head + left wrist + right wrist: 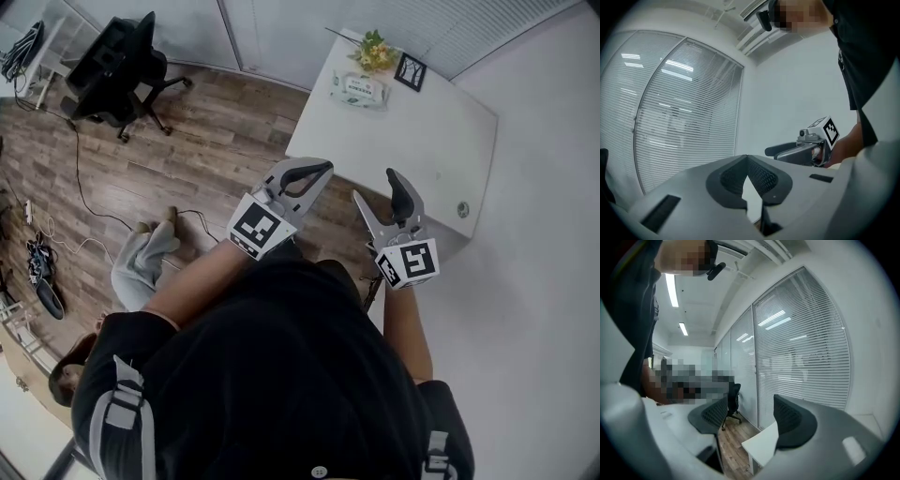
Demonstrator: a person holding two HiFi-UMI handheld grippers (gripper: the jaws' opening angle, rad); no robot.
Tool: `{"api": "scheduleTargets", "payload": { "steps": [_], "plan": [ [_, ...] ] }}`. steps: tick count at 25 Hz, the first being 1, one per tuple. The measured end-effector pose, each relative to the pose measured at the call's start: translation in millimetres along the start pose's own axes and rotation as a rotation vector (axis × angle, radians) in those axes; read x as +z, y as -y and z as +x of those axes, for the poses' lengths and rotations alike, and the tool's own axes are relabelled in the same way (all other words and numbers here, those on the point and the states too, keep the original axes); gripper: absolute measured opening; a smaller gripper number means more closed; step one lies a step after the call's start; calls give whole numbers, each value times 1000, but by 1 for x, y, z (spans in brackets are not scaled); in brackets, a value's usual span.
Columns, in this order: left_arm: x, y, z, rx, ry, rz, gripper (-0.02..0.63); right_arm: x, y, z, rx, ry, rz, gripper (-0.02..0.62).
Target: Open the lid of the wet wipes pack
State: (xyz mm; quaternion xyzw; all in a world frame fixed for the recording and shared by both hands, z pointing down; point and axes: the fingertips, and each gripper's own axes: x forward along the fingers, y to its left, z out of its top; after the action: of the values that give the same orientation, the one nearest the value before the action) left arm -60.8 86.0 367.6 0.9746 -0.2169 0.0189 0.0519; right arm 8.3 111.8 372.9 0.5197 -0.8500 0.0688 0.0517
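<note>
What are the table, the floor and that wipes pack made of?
Table: probably white laminate or painted board, smooth, matte, uniform. Floor: wood or wood-look planks, brown grain in staggered strips. Wet wipes pack: likely soft plastic film; too small to confirm.

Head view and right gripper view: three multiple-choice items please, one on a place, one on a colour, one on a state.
1. Where does the wet wipes pack lie?
A. On the floor.
B. At the far end of the white table, by the flowers.
C. On a chair seat.

2. What colour is the office chair?
A. Red.
B. White.
C. Black.

3. How does the right claw stand?
A. Open, nothing between its jaws.
B. Shut on the pack.
C. Shut on a cable.

Key:
1 B, the pack sits on the tabletop next to the flowers.
2 C, its seat and back are black.
3 A, its pads stand well apart with nothing held.
</note>
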Motion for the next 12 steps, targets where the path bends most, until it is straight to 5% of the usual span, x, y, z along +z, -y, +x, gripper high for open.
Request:
{"api": "scheduleTargets", "payload": {
  "steps": [12],
  "plan": [
    [-14, -62, 18, 21, -11, -36, 0, -8, 22, 56, -2, -42, 11, 317]
  ]
}}
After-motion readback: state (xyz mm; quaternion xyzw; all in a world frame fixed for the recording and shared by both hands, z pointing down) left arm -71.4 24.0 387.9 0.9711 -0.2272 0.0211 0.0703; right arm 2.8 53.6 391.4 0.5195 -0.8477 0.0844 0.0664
